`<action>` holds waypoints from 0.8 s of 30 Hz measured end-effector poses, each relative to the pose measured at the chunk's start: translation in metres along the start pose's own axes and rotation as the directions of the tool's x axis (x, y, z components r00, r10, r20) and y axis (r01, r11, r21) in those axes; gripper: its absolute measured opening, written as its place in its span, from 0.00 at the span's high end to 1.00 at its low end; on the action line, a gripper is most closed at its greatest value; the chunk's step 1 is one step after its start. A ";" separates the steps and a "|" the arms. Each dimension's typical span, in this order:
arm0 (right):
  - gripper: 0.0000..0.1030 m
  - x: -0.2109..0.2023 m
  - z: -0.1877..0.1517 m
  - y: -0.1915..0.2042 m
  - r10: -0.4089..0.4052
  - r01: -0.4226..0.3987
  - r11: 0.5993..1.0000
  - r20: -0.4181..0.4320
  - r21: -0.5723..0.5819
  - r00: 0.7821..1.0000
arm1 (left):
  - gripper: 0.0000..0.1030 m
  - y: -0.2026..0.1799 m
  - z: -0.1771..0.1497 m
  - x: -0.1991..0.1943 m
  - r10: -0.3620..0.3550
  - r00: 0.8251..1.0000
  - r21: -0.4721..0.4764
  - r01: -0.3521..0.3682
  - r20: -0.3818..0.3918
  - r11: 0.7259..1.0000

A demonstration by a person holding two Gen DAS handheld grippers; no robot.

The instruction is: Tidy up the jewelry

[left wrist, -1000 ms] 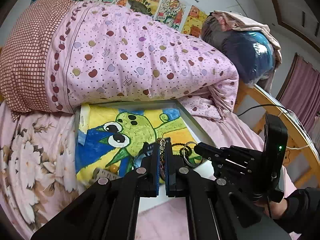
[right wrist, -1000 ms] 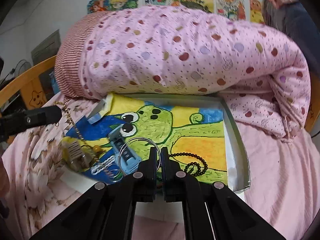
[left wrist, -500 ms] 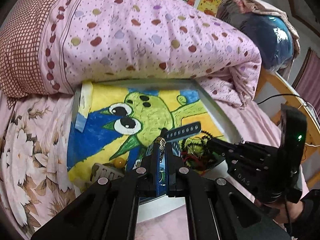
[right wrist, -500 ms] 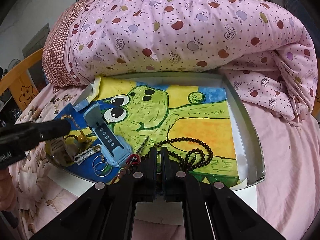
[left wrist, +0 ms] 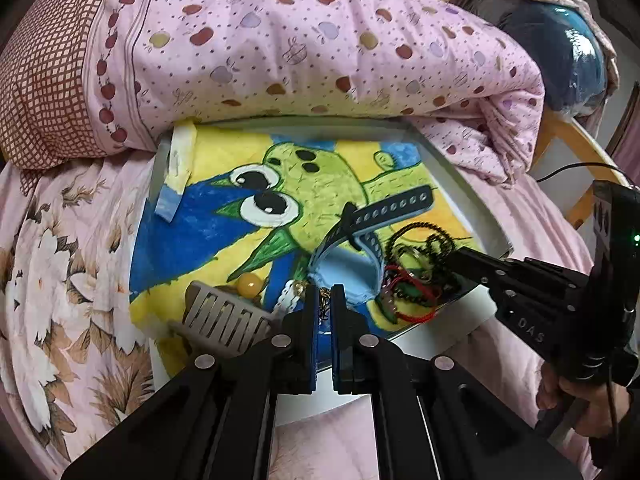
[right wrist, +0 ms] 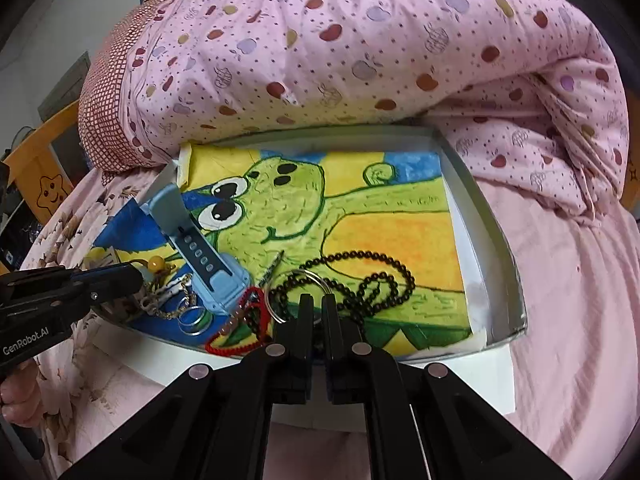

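A white tray (right wrist: 480, 204) lined with a frog drawing lies on the bed. At its near edge lie a blue watch (right wrist: 204, 264), black beads (right wrist: 360, 280), a red cord bracelet (right wrist: 236, 332), silver rings (right wrist: 194, 314) and a grey comb (left wrist: 224, 316). My left gripper (left wrist: 325, 298) is nearly shut on a gold chain (left wrist: 323, 295) low over the tray's near left corner; it also shows in the right wrist view (right wrist: 132, 276). My right gripper (right wrist: 314, 300) is nearly shut on a clear ring (right wrist: 280, 312) over the beads; it also shows in the left wrist view (left wrist: 456, 258).
A rolled pink spotted quilt (left wrist: 300, 48) presses against the tray's far edge. Pink floral bedsheet (left wrist: 60, 280) lies to the left, plain pink sheet (right wrist: 580, 300) to the right. A wooden bed rail (left wrist: 572, 148) and a blue bundle (left wrist: 568, 52) stand at the far right.
Both grippers have come down to the tray's near edge. The gold chain, hanging high before, now lies partly on the tray. The clear ring has come down onto the beads.
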State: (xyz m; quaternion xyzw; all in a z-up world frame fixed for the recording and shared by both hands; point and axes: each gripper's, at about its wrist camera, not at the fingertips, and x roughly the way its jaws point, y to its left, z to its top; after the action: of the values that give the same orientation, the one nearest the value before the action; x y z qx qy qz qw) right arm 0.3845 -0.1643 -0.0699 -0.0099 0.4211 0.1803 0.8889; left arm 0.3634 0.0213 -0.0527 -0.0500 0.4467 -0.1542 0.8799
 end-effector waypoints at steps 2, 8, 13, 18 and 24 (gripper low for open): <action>0.95 0.000 -0.002 -0.002 0.005 -0.005 1.000 -0.004 0.005 1.000 | 0.96 0.000 -0.001 0.001 0.012 1.000 0.002 -0.012 -0.006 1.000; 0.71 -0.010 -0.005 -0.005 0.008 -0.008 1.000 0.016 0.011 1.000 | 0.63 -0.001 -0.005 -0.004 0.014 1.000 -0.009 -0.014 0.010 1.000; 0.57 -0.028 -0.006 -0.009 0.003 -0.004 1.000 0.047 0.025 0.999 | 0.47 -0.006 -0.008 -0.015 0.054 0.998 -0.005 -0.054 0.036 0.999; 0.39 -0.059 -0.009 -0.013 0.001 -0.006 0.999 0.110 0.044 0.994 | 0.37 -0.007 -0.013 -0.038 0.077 0.993 -0.048 -0.073 0.094 0.996; 0.19 -0.113 -0.026 -0.002 0.022 -0.024 1.000 0.202 0.007 0.979 | 0.19 -0.022 -0.027 -0.079 0.130 0.975 -0.058 -0.121 0.179 0.991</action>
State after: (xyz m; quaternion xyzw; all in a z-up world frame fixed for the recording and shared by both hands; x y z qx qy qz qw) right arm 0.3005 -0.2063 -0.0014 0.0176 0.3298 0.1885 0.9249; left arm 0.2929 0.0266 -0.0030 -0.0563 0.3698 -0.0825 0.9237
